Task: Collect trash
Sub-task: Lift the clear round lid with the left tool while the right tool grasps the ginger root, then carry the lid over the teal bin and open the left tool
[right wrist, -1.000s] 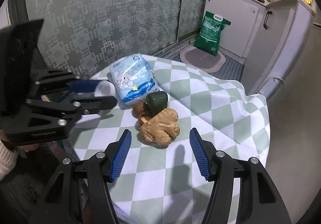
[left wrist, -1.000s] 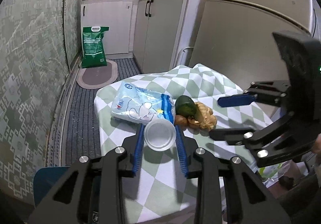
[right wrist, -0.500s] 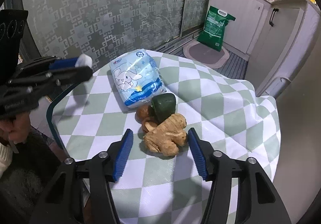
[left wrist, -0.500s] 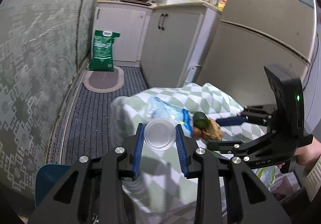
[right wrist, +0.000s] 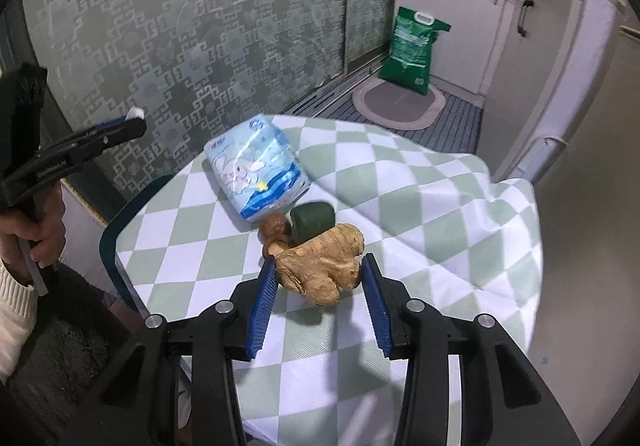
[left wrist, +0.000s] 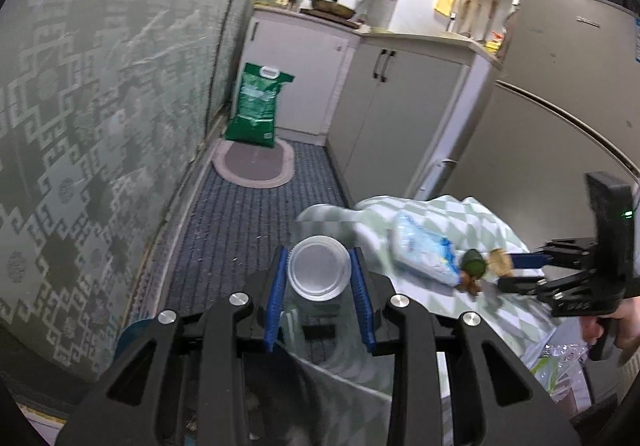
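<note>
A clear plastic cup [left wrist: 318,268] sits between the blue pads of my left gripper [left wrist: 319,274], which is shut on it beyond the left edge of the table, over a bag-lined blue bin [left wrist: 128,330]. In the right wrist view the left gripper [right wrist: 134,122] hangs at the far left. A ginger root [right wrist: 320,266] lies on the checked cloth [right wrist: 420,206] between the fingertips of my right gripper [right wrist: 320,274]. Its jaws are closing around the root, with the pads right at its sides. A green vegetable piece [right wrist: 312,220] and a brown nut [right wrist: 274,226] touch the ginger.
A blue tissue pack [right wrist: 256,170] lies behind the ginger. The blue bin rim [right wrist: 120,214] stands against the table's left side. A green sack [left wrist: 256,110] and an oval mat [left wrist: 256,166] are on the floor. A fridge [left wrist: 560,126] rises to the right and a patterned glass wall [right wrist: 160,26] to the left.
My left gripper carried the cup off the table to the left, over the bin. The right gripper's jaws narrowed around the ginger and it moved slightly closer.
</note>
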A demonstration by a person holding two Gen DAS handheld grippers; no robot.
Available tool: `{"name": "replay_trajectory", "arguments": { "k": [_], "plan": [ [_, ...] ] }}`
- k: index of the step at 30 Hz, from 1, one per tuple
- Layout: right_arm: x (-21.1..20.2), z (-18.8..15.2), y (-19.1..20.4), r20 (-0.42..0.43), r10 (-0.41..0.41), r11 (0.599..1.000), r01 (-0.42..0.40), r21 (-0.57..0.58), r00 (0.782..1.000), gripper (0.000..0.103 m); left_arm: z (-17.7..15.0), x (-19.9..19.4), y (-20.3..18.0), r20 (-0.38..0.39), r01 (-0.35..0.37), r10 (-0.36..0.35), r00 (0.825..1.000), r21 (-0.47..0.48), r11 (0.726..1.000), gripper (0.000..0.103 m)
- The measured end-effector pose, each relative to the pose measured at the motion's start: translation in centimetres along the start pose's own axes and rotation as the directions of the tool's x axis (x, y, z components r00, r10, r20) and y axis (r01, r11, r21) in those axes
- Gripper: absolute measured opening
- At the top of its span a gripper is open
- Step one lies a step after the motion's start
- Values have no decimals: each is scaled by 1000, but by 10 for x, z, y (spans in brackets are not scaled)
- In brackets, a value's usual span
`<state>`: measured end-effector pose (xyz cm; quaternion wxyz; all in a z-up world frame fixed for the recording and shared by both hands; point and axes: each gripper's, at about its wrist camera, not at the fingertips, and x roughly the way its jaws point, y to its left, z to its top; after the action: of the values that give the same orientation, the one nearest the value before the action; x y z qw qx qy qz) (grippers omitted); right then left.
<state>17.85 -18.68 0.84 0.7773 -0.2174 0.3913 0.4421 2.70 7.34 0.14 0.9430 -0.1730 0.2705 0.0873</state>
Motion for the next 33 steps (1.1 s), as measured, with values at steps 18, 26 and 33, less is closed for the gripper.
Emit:
{"name": "replay_trajectory", "arguments": {
  "k": [18, 26, 33],
  "plan": [
    [-28, 44, 48, 102, 64, 998, -63, -16, 993, 43, -39, 38, 68, -332, -217, 199, 922, -16, 976, 33],
    [-20, 62, 86, 82, 119, 991, -114, -66, 990, 43, -56, 50, 79, -437, -232, 219, 873, 24, 972, 33],
    [-3, 74, 119, 41, 154, 982, -149, -113, 987, 43, -70, 55, 89, -509, -239, 235, 828, 58, 969, 33]
  ]
}}
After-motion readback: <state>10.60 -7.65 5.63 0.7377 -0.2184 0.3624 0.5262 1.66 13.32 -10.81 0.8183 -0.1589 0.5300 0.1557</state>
